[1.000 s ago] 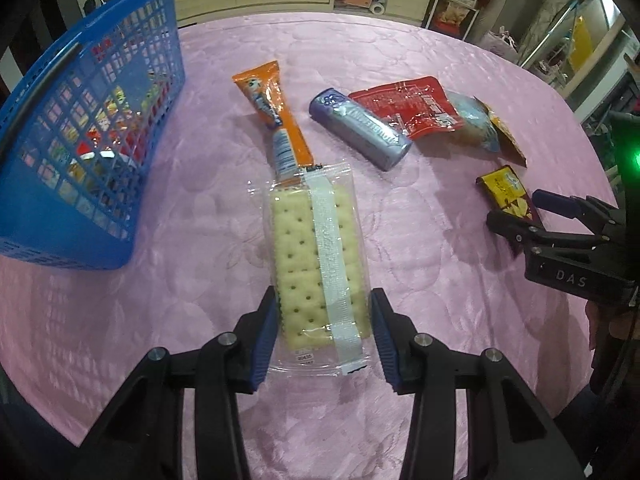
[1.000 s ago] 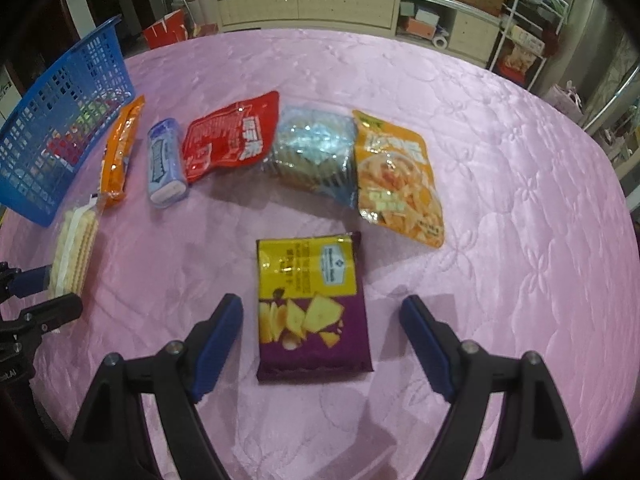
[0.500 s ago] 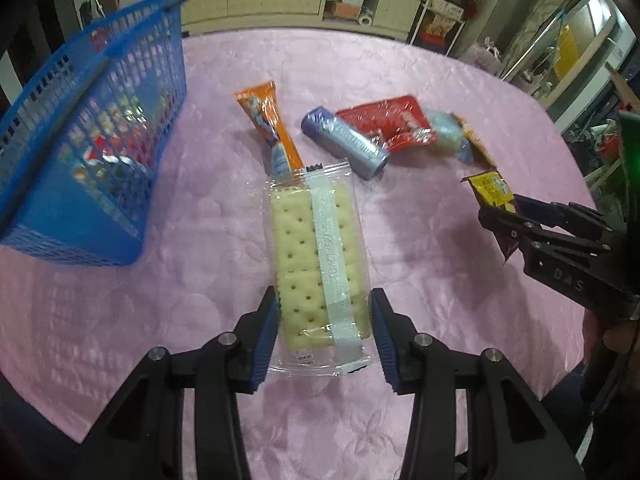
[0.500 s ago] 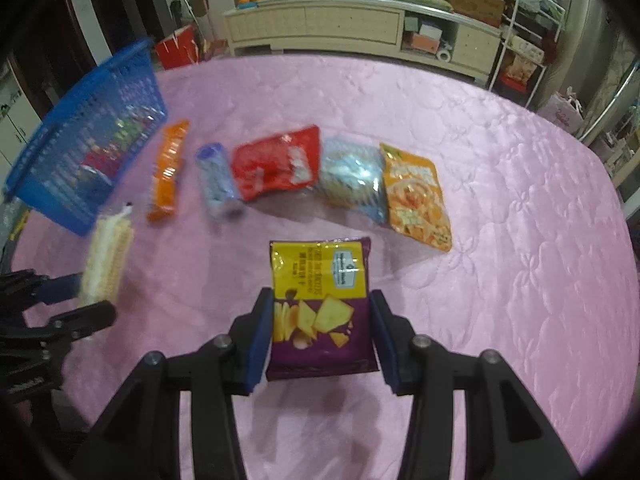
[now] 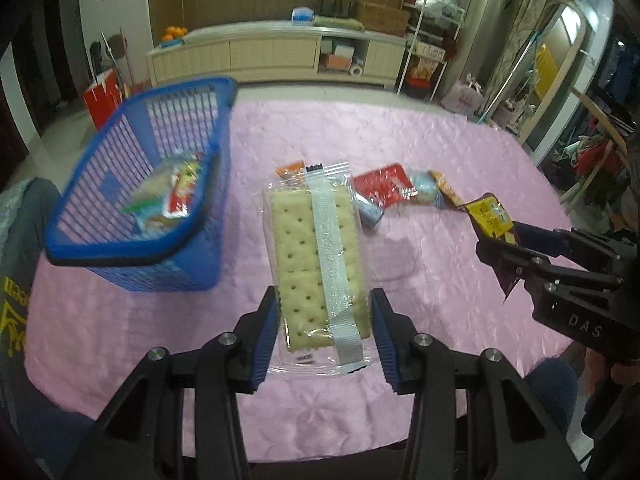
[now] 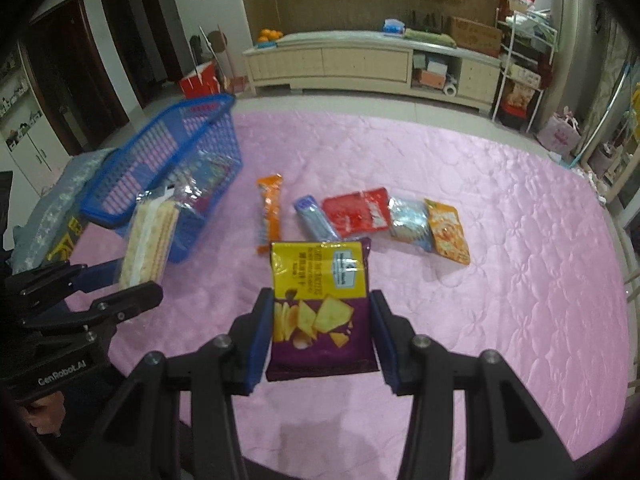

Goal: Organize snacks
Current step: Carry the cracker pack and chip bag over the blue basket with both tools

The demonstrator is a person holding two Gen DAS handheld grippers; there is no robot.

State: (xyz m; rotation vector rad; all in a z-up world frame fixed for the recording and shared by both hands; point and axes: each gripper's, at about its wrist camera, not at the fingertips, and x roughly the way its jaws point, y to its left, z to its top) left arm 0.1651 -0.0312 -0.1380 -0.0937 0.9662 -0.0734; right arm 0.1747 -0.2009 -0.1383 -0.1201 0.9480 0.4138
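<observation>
Both packs have been lifted off the table (image 6: 500, 240), the crackers (image 5: 316, 256) clamped in the left gripper (image 5: 324, 334) and the chips (image 6: 320, 304) in the right gripper (image 6: 320, 340), so the basket (image 5: 132, 248) is judged next.

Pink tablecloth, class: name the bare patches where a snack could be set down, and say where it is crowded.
Free: the wide right side of the pink tablecloth, beyond the orange chip bag, and the far strip behind the snack row. Crowded: the row from the orange stick pack to that bag, and the left side by the blue basket.
</observation>
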